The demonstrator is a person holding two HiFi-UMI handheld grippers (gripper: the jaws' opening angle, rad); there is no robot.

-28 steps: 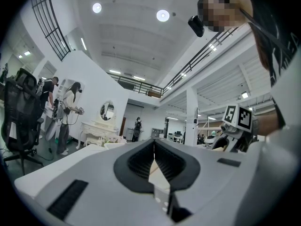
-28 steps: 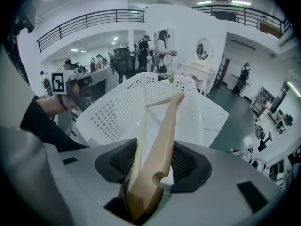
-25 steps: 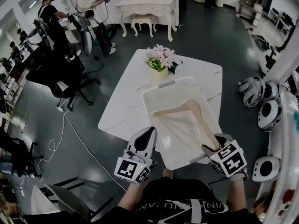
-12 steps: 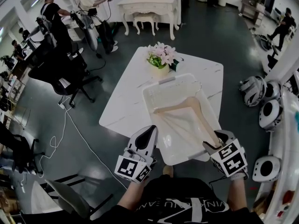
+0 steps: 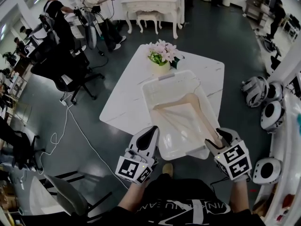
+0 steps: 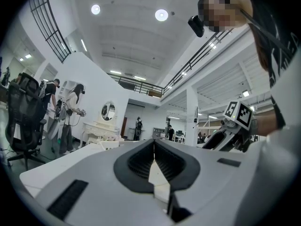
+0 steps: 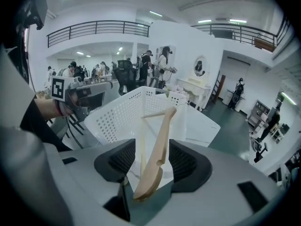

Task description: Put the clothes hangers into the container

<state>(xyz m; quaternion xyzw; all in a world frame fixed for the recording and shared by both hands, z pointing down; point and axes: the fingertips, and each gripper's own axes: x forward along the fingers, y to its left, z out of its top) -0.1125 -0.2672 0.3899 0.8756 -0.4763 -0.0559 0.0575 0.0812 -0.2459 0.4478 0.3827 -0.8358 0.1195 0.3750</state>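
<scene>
A wooden hanger point(image 5: 190, 102) lies in the white perforated container point(image 5: 153, 86) on the marble table. Its near arm slopes up over the container's front edge and ends between the jaws of my right gripper point(image 5: 218, 136). In the right gripper view the hanger point(image 7: 160, 140) passes between the pads with a gap on each side. These jaws have just been opening and now stand open around it. My left gripper point(image 5: 151, 131) hovers level at the container's near left corner, shut and empty; its pads meet in the left gripper view point(image 6: 154, 142).
A pot of pink flowers point(image 5: 161, 60) stands on the table point(image 5: 124, 102) just behind the container. Black office chairs point(image 5: 66, 74) and people are at the far left, and a white dressing table point(image 5: 150, 4) is at the back. White rounded machines point(image 5: 263, 107) line the right side.
My right gripper has drawn back and up a little from the container, with the hanger's end still between its jaws. The left gripper has shifted only slightly.
</scene>
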